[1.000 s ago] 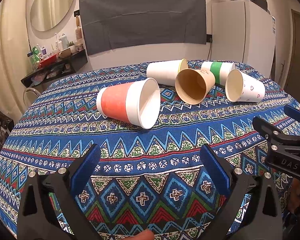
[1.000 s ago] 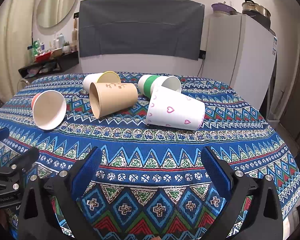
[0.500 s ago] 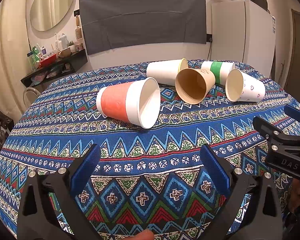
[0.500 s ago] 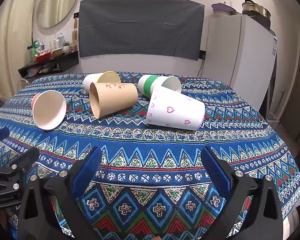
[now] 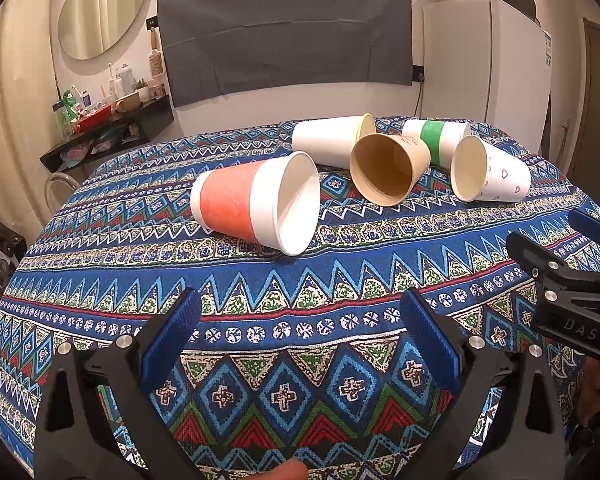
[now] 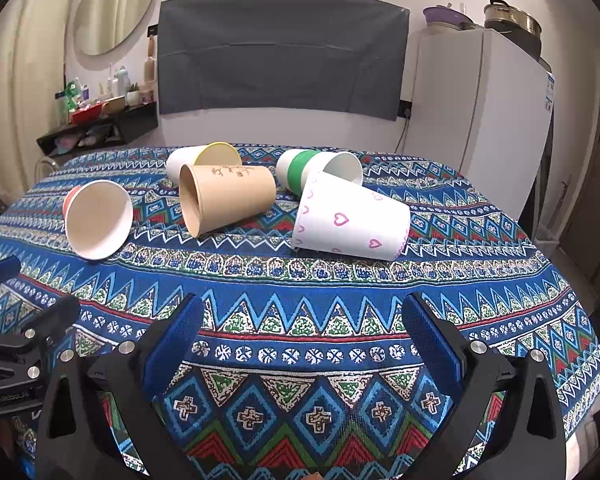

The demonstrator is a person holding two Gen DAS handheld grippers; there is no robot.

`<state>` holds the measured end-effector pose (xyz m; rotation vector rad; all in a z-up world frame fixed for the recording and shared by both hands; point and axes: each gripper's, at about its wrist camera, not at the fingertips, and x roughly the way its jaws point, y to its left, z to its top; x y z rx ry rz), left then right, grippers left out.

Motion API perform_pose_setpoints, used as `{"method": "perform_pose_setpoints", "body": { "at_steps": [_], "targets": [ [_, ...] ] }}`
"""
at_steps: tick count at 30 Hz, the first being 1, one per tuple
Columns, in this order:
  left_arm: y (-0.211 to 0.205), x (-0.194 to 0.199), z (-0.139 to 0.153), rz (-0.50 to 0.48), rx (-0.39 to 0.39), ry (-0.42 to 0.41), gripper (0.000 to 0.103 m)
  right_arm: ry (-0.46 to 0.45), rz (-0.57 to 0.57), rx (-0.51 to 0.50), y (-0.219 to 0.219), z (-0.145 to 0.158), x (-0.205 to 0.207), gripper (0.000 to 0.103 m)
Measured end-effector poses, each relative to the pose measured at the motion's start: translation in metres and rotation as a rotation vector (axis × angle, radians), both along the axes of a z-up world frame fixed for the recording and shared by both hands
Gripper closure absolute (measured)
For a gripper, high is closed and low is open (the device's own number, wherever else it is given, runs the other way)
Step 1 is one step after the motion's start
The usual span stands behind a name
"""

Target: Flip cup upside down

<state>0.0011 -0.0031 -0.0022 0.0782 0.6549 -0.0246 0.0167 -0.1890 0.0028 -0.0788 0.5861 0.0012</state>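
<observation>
Several paper cups lie on their sides on the patterned tablecloth (image 5: 300, 292). A red-banded cup (image 5: 256, 202) lies nearest my left gripper (image 5: 300, 332), which is open and empty, well short of it. Behind lie a white cup with yellow inside (image 5: 332, 140), a brown cup (image 5: 388, 168), a green-banded cup (image 5: 436, 142) and a pink-heart cup (image 5: 488, 170). My right gripper (image 6: 300, 332) is open and empty, short of the heart cup (image 6: 352, 218). The brown cup (image 6: 226, 196) and red cup (image 6: 98, 218) lie to its left.
The right gripper's arm shows at the right edge of the left wrist view (image 5: 568, 292). A white fridge (image 6: 484, 120) stands beyond the table's right corner. A cluttered black shelf (image 6: 100, 128) hangs at the back left. The table's edge (image 6: 580, 320) falls away on the right.
</observation>
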Motion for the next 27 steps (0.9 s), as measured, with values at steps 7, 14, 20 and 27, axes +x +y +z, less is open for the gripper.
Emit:
{"method": "perform_pose_setpoints", "body": {
  "at_steps": [7,14,20,27],
  "targets": [
    [-0.004,0.007,-0.003,-0.009,0.011,0.028,0.006,-0.001,-0.001,0.0,-0.001,-0.004,0.003,0.008],
    [-0.007,0.005,-0.002,-0.012,0.019,0.009,0.006,0.0,0.004,0.003,-0.001,0.0,0.0,0.008],
    [0.001,0.002,0.001,0.055,0.01,-0.011,0.006,0.003,0.012,0.005,-0.001,0.0,0.001,0.008],
    [0.008,0.005,0.002,0.133,0.016,-0.001,0.006,0.017,0.001,-0.011,0.001,-0.001,0.002,0.008]
  ]
}}
